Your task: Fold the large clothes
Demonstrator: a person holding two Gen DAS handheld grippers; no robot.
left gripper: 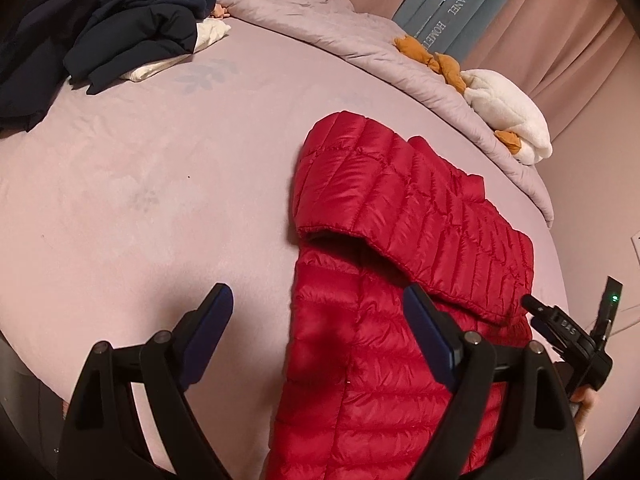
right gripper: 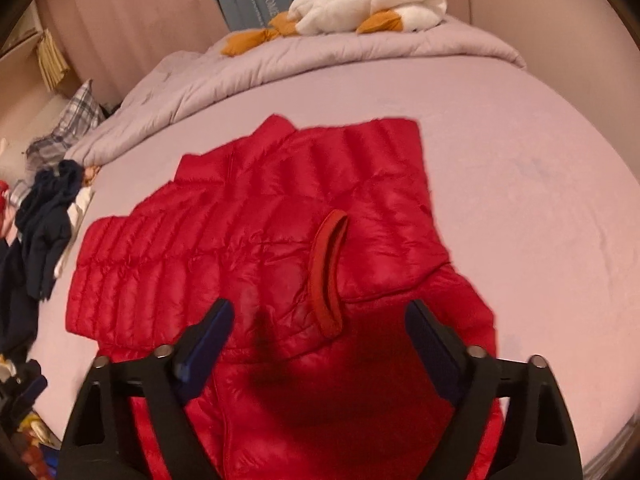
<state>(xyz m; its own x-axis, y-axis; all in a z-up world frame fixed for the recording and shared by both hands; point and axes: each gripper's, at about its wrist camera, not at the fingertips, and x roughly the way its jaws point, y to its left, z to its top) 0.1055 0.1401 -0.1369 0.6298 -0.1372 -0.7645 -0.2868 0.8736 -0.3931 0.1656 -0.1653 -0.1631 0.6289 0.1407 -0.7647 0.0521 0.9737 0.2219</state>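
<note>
Pink sheet covers the big bed (left gripper: 140,184), which fills most of both views. On it, in the middle and lower right of the left view, lies the red puffy jacket (left gripper: 400,280). It is partly folded, with one sleeve (right gripper: 376,200) laid across the body, its cuff (right gripper: 330,276) near the middle of the right view. A grey quilt (left gripper: 320,28) is bunched along the far edge of the bed, and a white and orange plush toy (right gripper: 368,4) rests on it at the top of the right view. A heap of dark clothes (left gripper: 132,20) sits well apart from the jacket, at the upper left of the left view. The step now looks like the next fold of the jacket. To do it well, each tong should come down on an edge of the jacket, pinch all the puffy layers at once, lift both sides level, and lay the cloth over flat so the slippery fabric does not slide or bunch. The left gripper (left gripper: 320,308) is wide open at the bottom of its view, with one finger over the pink sheet and the other over the red jacket; it holds nothing, and I cannot tell if it touches the cloth. The right gripper (right gripper: 320,320) is also open at the bottom of its view, hanging over the jacket just beside the cuff. It holds nothing too.
</note>
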